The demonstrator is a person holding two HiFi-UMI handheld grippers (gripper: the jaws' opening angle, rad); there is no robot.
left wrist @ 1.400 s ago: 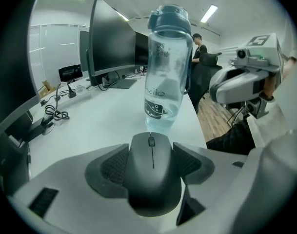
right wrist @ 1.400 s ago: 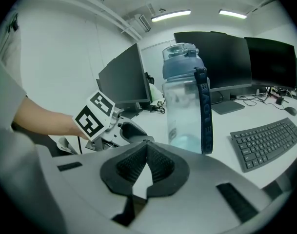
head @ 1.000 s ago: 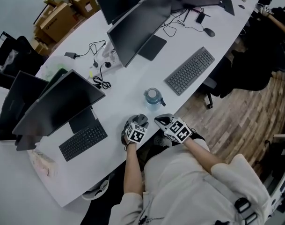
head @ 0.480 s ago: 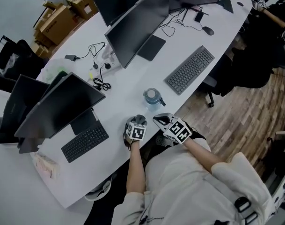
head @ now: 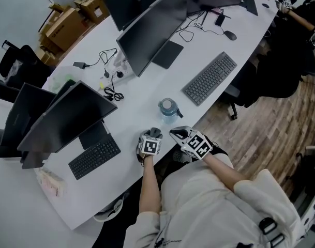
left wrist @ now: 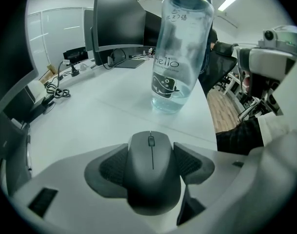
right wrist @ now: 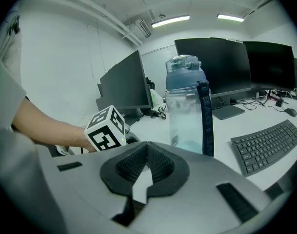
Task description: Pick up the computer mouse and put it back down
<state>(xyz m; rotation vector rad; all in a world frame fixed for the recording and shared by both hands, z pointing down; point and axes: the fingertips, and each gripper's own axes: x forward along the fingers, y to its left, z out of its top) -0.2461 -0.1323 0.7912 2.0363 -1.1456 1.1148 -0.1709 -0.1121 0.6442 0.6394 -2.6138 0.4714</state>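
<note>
A dark grey computer mouse [left wrist: 152,167] sits between the two ribbed pads of my left gripper [head: 153,133], which is shut on its sides near the white desk's [head: 141,99] front edge. I cannot tell if the mouse rests on the desk or hangs just above it. My right gripper [head: 179,134] is beside it to the right, past the desk edge. Its pads [right wrist: 160,165] meet with nothing between them. It points at the left gripper's marker cube [right wrist: 106,128] and the bottle.
A clear blue-capped water bottle [head: 168,107] stands just beyond both grippers. A grey keyboard [head: 210,78] lies to the right, a black keyboard [head: 93,156] to the left under a monitor [head: 66,115]. More monitors [head: 152,27], cables and a second mouse [head: 230,35] sit farther back.
My left gripper has rolled a little about its own axis with the mouse still in it. The right gripper has stayed where it was.
</note>
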